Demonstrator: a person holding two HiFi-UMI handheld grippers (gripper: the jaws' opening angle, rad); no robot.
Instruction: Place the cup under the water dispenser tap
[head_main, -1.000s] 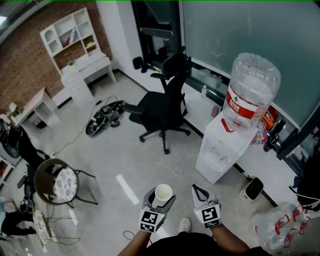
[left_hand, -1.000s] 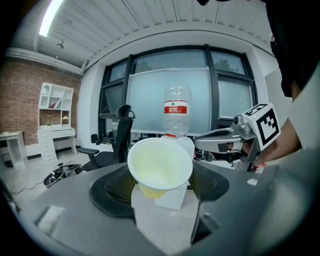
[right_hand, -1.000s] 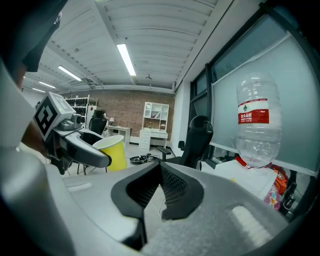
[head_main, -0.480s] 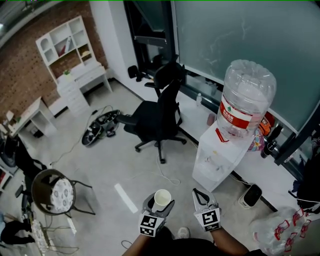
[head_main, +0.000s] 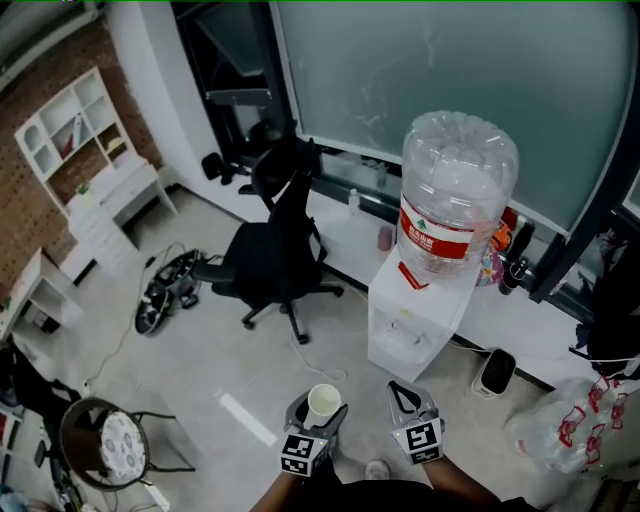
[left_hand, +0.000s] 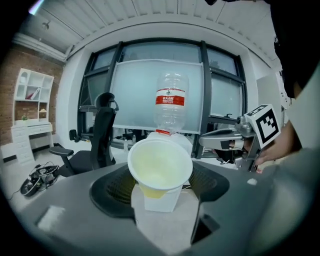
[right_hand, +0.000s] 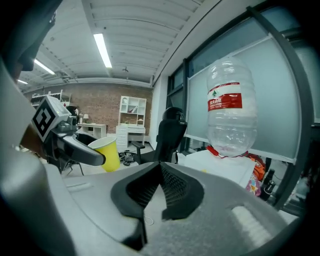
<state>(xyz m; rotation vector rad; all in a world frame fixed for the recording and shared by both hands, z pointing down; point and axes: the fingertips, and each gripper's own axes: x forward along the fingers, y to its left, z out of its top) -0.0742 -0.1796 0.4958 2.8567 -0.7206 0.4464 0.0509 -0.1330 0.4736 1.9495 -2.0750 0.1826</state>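
In the head view the left gripper (head_main: 316, 418) holds a paper cup (head_main: 323, 403) upright, short of the water dispenser (head_main: 415, 325) and well apart from it. The right gripper (head_main: 407, 402) is equally short of the dispenser. In the left gripper view the jaws press the cup's sides, with the dispenser straight beyond. In the right gripper view the jaws are closed together and empty, and the dispenser stands ahead.

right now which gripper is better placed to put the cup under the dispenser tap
Left. The left gripper holds the cup between its jaws, and the water dispenser stands straight ahead in the left gripper view. The right gripper is shut with nothing in it.
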